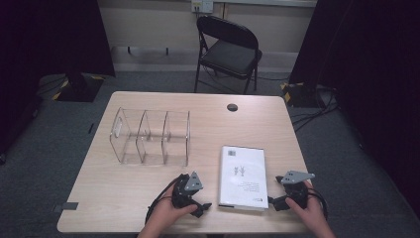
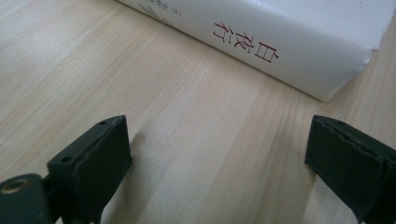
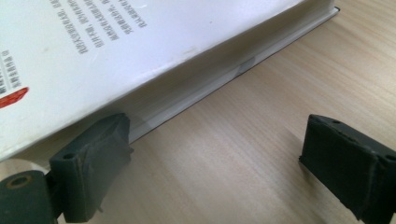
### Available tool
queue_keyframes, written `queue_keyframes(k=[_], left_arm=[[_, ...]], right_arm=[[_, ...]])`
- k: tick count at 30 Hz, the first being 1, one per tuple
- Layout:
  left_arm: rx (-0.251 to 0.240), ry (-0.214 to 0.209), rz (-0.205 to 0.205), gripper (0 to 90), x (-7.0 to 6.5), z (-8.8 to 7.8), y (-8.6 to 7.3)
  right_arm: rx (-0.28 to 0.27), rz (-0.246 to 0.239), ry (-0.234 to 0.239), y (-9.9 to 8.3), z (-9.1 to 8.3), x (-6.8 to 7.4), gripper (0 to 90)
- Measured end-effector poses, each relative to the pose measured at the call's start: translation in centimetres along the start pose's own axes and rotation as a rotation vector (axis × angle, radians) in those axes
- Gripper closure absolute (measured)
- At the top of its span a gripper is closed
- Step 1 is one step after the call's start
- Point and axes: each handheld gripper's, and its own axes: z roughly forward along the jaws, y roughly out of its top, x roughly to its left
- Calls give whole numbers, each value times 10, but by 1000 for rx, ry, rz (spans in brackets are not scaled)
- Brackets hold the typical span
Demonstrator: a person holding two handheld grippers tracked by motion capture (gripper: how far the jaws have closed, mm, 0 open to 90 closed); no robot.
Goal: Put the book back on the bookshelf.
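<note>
You are holding both grippers low at the near edge of the worktop point(image 1: 124, 198), one on each side of the book point(image 1: 243, 177), which is lying flat, cover up, right of centre and well apart from the clear rack point(image 1: 151, 136) at the left. Left gripper point(image 1: 203, 206): jaws standing wide apart, nothing between them, pointing at the spine corner with bare wood in the gap. Right gripper point(image 1: 275, 203): jaws equally wide and holding nothing, one pad sitting just beside the page edge, possibly touching it; contact is not resolvable. Risks as judged from here: with the book flat, a jaw cannot get under it, so closing is likely sliding it sideways rather than gripping. A pad dragging along the page block could be fanning or creasing pages. Pushing from one side only could be rotating the book toward the near edge. If the rack is the goal, its light walls may be tipping under a careless insertion.
</note>
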Motion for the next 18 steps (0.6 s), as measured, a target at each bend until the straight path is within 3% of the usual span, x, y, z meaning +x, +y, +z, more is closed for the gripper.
queue_keyframes(k=[8, 12, 14, 18], left_arm=[[10, 3, 0, 28, 0, 1, 1], [10, 3, 0, 28, 0, 1, 1], [10, 4, -1, 28, 0, 0, 1], [5, 4, -9, 18, -1, 2, 1]], right_arm=[[-2, -39, 45, -4, -4, 5, 71], [6, -35, 44, -5, -7, 10, 90], [1, -44, 51, -5, -9, 12, 142], [-9, -47, 60, -8, -11, 15, 142]])
